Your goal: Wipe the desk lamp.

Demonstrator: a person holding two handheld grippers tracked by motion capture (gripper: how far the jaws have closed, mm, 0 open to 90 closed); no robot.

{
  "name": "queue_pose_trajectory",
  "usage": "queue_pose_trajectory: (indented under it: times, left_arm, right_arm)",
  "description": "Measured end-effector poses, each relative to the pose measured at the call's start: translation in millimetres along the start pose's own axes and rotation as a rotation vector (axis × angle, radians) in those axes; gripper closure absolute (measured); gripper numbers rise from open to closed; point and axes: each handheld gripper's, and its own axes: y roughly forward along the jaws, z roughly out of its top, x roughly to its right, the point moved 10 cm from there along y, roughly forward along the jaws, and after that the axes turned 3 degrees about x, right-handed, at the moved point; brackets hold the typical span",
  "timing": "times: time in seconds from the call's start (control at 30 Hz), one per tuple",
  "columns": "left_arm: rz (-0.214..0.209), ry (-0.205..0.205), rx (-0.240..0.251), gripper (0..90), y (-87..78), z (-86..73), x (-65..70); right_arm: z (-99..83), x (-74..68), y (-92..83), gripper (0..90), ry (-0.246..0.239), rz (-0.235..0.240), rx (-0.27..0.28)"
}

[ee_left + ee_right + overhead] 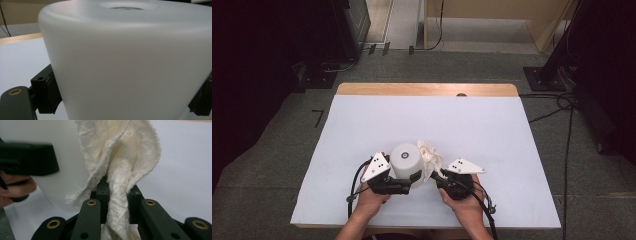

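Note:
A white, slightly tapered cup [406, 159] stands upside down near the table's front edge. My left gripper [408, 179] is shut on its lower wall. In the left gripper view the cup [130, 57] sits between the jaws, with the black pads [51, 93] pressed on both of its sides. A crumpled cream cloth [430, 155] rises just right of the cup and touches it. My right gripper [436, 175] is shut on the cloth's lower end. In the right gripper view the cloth [120, 152] is pinched between the jaws of my right gripper [117, 191] and fans out above them.
A white sheet [472, 125] covers the table, with a wooden strip [427, 89] showing at the far edge. Cables [562, 115] lie on the floor to the right. In the right gripper view, one jaw of the left gripper [27, 160] crosses in front of the cup.

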Motion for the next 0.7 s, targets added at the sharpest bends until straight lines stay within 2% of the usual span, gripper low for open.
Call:
queue_pose_trajectory:
  times: [0.1,0.17,0.23,0.3,0.33,0.43,0.5,0.63,0.7]
  left_arm:
    - [-0.005,0.018,-0.034,8.6,5.9,-8.0,5.4]
    - [-0.011,0.019,-0.037,8.6,8.7,-9.3,9.1]
    - [-0.007,0.026,-0.034,8.6,8.7,-7.7,9.7]
    - [-0.002,0.018,-0.017,8.6,5.9,-3.5,7.4]
    - [-0.002,0.018,-0.017,8.6,5.9,-3.5,7.4]
    - [0.057,0.056,0.027,8.5,-0.6,3.4,-5.8]
    - [0.094,0.074,0.026,8.5,-2.3,2.3,-14.2]
    - [0.181,0.15,-0.028,8.5,1.9,-12.3,-26.3]
    - [0.21,0.184,-0.054,8.5,5.8,-20.5,-30.3]
  right_arm:
    - [16.7,-2.5,-11.6,77.8,-0.002,0.008,0.062]
    - [22.6,-2.5,-16.5,77.8,-0.011,0.0,0.087]
    - [21.1,-2.0,-16.2,77.8,-0.008,-0.001,0.081]
    - [9.0,1.8,-8.2,77.8,0.007,0.002,0.035]
    - [9.0,1.8,-8.2,77.8,0.007,0.002,0.035]
    - [-6.8,5.6,1.3,77.7,-0.008,-0.004,-0.026]
    - [-4.3,12.6,-1.5,77.7,0.008,-0.026,-0.01]
    - [8.6,28.7,-14.8,77.8,0.031,-0.069,0.052]
    - [12.6,32.7,-19.2,77.8,0.031,-0.079,0.069]
